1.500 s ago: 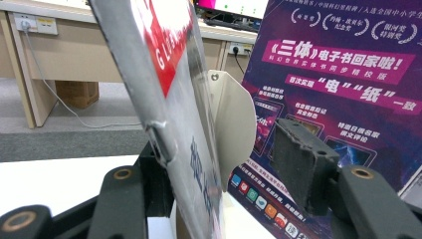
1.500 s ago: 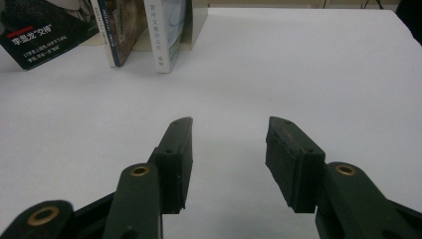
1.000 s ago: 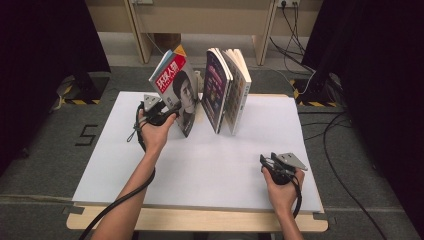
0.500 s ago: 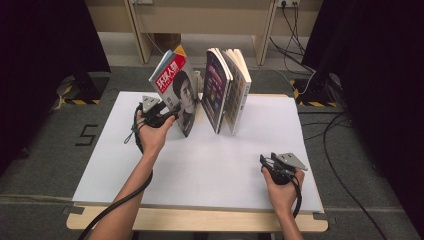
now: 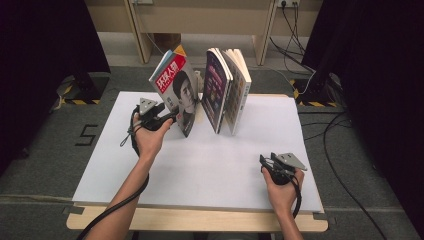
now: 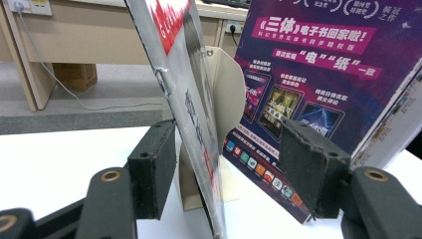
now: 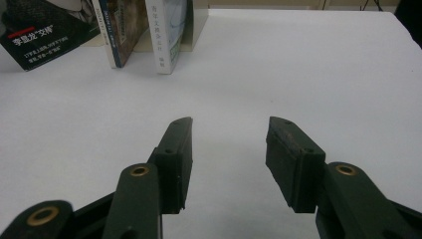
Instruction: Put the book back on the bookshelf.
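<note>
Evidently, the leaning red-and-white glossy magazine [image 5: 176,92] is straddled by the left gripper [image 6: 226,174], its jaws apart and unclamped around the lower edge (probably to right it), while the right gripper [image 7: 229,164] is rested gaping on the white tabletop [image 5: 210,165].

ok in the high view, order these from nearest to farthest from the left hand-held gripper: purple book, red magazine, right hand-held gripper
1. red magazine, between the left hand-held gripper's open jaws, left of the stand.
2. purple book, upright just to the magazine's right.
3. right hand-held gripper, near the table's front right edge.
</note>
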`<state>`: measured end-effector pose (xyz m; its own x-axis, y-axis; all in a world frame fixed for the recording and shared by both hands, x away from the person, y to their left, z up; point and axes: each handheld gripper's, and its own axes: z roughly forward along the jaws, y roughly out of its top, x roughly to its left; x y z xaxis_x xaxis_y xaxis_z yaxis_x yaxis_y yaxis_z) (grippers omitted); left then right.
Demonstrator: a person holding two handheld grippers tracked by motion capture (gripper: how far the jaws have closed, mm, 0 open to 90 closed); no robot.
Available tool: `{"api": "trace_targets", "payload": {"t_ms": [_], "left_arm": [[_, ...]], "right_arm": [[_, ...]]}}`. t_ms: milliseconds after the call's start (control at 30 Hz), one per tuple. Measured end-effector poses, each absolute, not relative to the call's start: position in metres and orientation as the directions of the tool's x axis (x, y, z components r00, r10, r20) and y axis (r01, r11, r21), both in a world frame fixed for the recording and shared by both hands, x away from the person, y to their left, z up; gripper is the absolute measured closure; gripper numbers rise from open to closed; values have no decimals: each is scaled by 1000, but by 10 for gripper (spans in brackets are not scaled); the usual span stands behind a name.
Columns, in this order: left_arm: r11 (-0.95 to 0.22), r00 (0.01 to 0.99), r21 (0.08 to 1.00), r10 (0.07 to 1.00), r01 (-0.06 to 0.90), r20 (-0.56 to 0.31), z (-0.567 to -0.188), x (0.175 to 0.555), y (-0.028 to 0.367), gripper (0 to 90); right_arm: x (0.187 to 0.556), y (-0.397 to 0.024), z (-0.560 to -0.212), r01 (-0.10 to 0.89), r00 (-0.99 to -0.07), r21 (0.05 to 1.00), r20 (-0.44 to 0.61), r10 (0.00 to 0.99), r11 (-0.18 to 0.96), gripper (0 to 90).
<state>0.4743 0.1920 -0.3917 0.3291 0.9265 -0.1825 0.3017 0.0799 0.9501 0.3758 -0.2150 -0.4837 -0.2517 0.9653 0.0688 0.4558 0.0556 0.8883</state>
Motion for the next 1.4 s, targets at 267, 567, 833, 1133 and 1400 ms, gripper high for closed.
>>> {"api": "trace_targets", "payload": {"t_ms": [267,567,833,1133,1400], "left_arm": [[72,337,945,923,319,-184,-392,464,196,386],[58,352,940,918,336,-183,-392,452,201,379],[44,352,941,920,336,-169,-399,441,209,376],[50,353,934,918,352,-183,-405,431,221,365],[38,346,934,923,356,-170,-411,423,233,367]], "right_arm": [[375,-215,-483,456,-249,889,70,966,53,539],[375,-214,-483,460,-245,887,75,967,48,537],[375,-216,-483,454,-247,889,69,966,53,536],[374,-214,-483,455,-249,889,65,966,57,534],[374,-214,-483,456,-250,888,62,966,61,531]]}}
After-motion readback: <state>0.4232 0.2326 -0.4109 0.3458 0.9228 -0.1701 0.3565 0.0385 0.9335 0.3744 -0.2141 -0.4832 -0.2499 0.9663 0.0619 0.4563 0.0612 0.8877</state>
